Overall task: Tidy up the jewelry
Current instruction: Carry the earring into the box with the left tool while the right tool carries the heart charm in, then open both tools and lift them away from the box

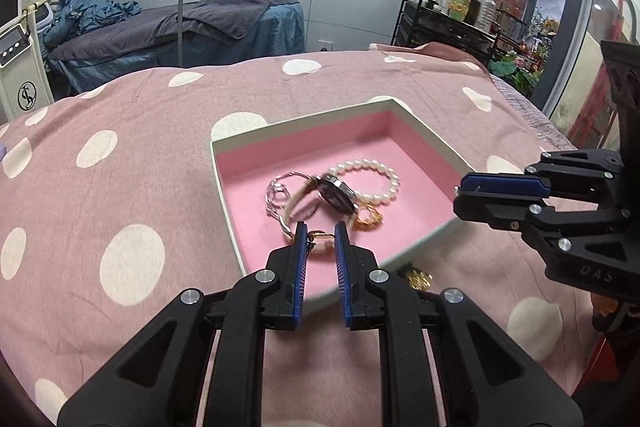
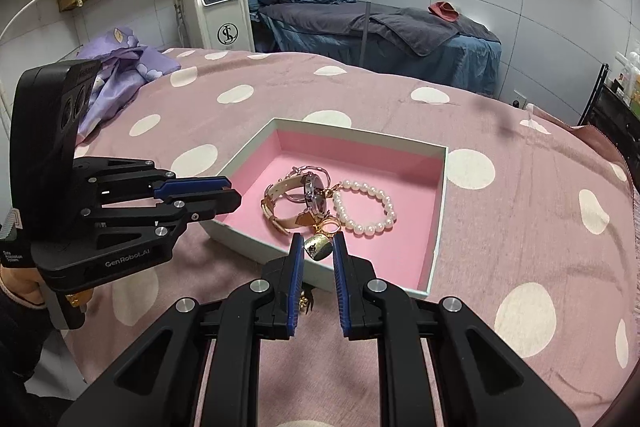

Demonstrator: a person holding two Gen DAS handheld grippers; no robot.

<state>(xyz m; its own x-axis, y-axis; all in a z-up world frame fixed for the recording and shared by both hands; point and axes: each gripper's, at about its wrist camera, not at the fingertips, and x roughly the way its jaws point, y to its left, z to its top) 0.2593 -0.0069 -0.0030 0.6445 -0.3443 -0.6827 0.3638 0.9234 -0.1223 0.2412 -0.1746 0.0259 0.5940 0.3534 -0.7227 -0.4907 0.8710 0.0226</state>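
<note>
The bedspread [image 2: 500, 227] is dusty pink with white polka dots. On it the box [image 2: 438, 211] has pale greenish-white walls and a pink lining. At its 3 o'clock side lies a white pearl bracelet [image 2: 364, 205]; at 9 o'clock, a cream-strapped watch [image 2: 296, 199], dial perhaps dark. Gripper pads [image 2: 297, 287] are blue on black.

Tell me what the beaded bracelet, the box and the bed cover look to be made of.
Beaded bracelet: glossy off-white round beads with soft highlights, pearl or imitation pearl. Box: thin, stiff white walls with sharp corners, probably cardboard, with a matte pink lining. Bed cover: matte woven fabric, pink with white dots, softly creased.
</note>
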